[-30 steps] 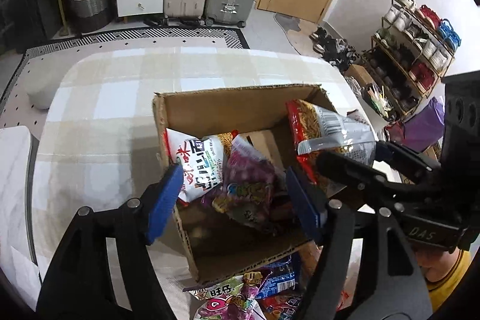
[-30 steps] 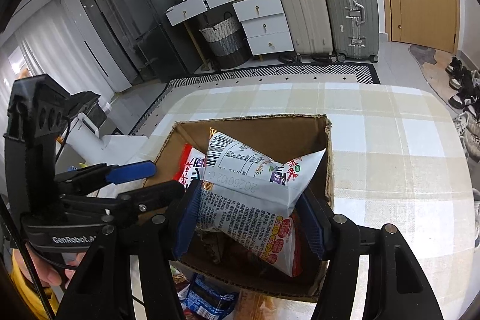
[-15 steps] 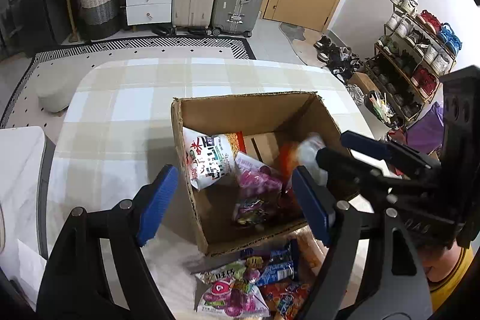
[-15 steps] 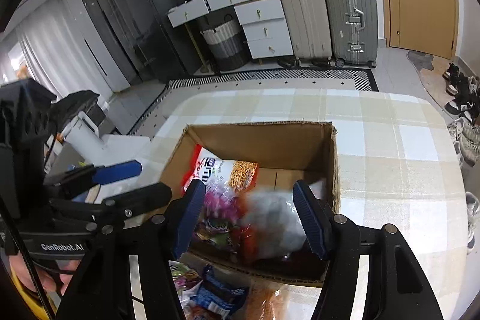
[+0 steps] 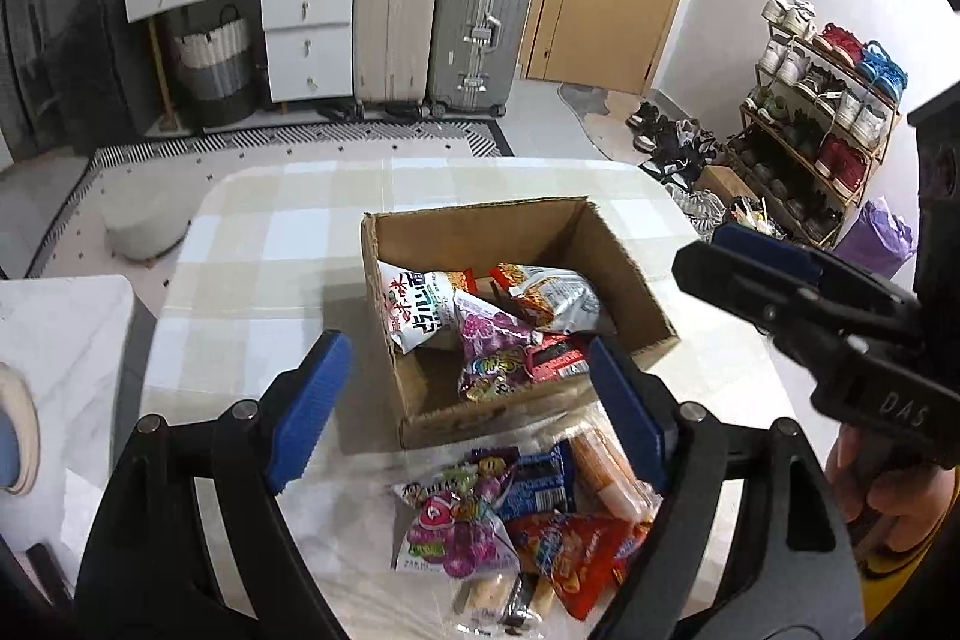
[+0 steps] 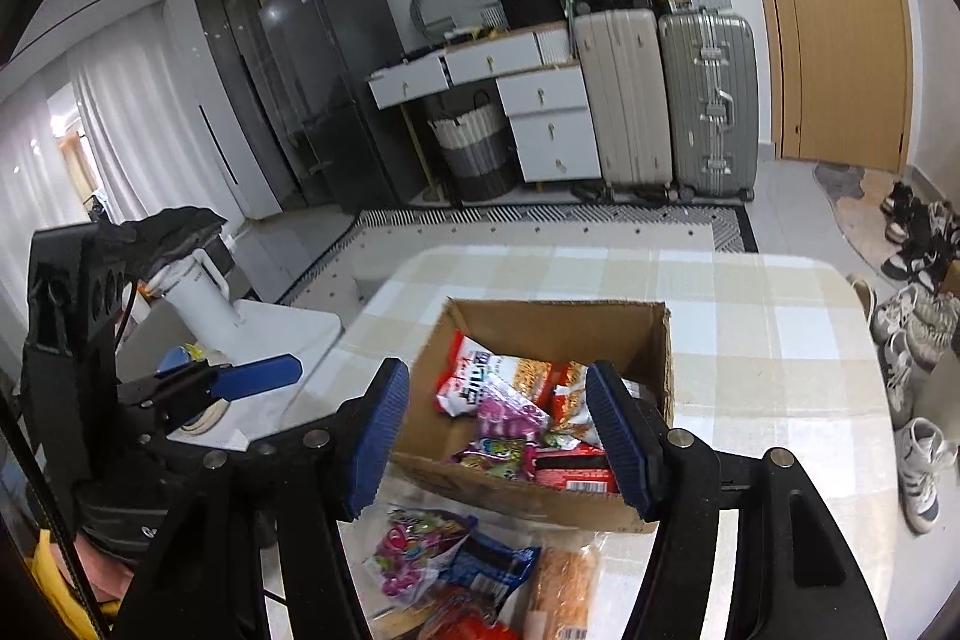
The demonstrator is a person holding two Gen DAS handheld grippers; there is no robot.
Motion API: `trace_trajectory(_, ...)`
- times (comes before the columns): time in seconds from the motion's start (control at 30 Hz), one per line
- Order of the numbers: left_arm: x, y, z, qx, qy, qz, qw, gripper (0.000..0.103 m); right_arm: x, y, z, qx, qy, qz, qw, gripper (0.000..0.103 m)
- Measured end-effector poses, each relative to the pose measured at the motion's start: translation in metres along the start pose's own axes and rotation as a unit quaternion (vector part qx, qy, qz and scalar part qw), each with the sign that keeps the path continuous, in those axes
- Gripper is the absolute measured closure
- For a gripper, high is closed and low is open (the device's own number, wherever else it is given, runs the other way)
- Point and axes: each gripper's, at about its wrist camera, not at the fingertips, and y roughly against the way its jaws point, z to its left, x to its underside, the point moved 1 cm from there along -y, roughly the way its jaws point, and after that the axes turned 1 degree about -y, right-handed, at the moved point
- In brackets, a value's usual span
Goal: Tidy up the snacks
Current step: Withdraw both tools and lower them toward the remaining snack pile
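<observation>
An open cardboard box stands on the checked table. In it lie a white and red bag, a silver and red bag and a purple bag. Loose snack packets are piled on clear plastic in front of the box. My left gripper hovers above the box's near edge, its jaws opening with nothing between them. My right gripper hangs over the box's near side, open and empty. Each gripper appears at the edge of the other's view.
A white side surface with a white jug stands left of the table. A hand holds the right gripper. Suitcases, drawers and a shoe rack stand beyond the table's far edge.
The right gripper let go of the silver and red bag, which fell into the box. Both grippers drew back and rose from the box. The left jaws widened.
</observation>
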Motion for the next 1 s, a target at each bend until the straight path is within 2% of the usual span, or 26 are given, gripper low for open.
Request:
trace_trajectory(0.13,0.009,0.034,-0.01,0.0,-0.005,-0.016,0.9999,0.022,0.002,0.027,0.013,-0.002,0.008,-0.018,1.0,0.04)
trace_trajectory(0.23,0.018,0.059,-0.016,-0.003,-0.009,-0.026,0.9996,0.021,0.007,0.051,0.023,-0.006,0.015,-0.032,0.999,0.03)
trace_trajectory(0.33,0.029,0.085,-0.021,-0.006,-0.009,-0.037,0.9993,0.02,0.013,0.075,0.035,-0.009,0.025,-0.052,0.998,0.028)
trace_trajectory(0.43,0.043,0.111,-0.024,-0.012,-0.009,-0.049,0.9987,0.02,0.021,0.094,0.044,-0.013,0.027,-0.067,0.997,0.021)
trace_trajectory(0.63,0.07,0.152,-0.015,-0.016,0.007,-0.068,0.9975,0.02,0.047,0.132,0.059,-0.02,0.029,-0.104,0.994,0.012)
trace_trajectory(0.7,0.082,0.165,-0.012,-0.013,0.007,-0.074,0.9972,0.018,0.059,0.143,0.062,-0.019,0.032,-0.116,0.993,0.009)
trace_trajectory(0.8,0.102,0.182,-0.009,-0.02,0.011,-0.085,0.9962,0.009,0.077,0.153,0.065,-0.021,0.034,-0.128,0.991,0.004)
trace_trajectory(0.83,0.108,0.187,-0.007,-0.019,0.013,-0.089,0.9957,0.0,0.085,0.155,0.065,-0.023,0.032,-0.128,0.991,0.004)
trace_trajectory(1.0,0.139,0.191,0.001,-0.018,0.016,-0.096,0.9951,0.0,0.113,0.144,0.056,-0.031,0.021,-0.106,0.994,0.004)
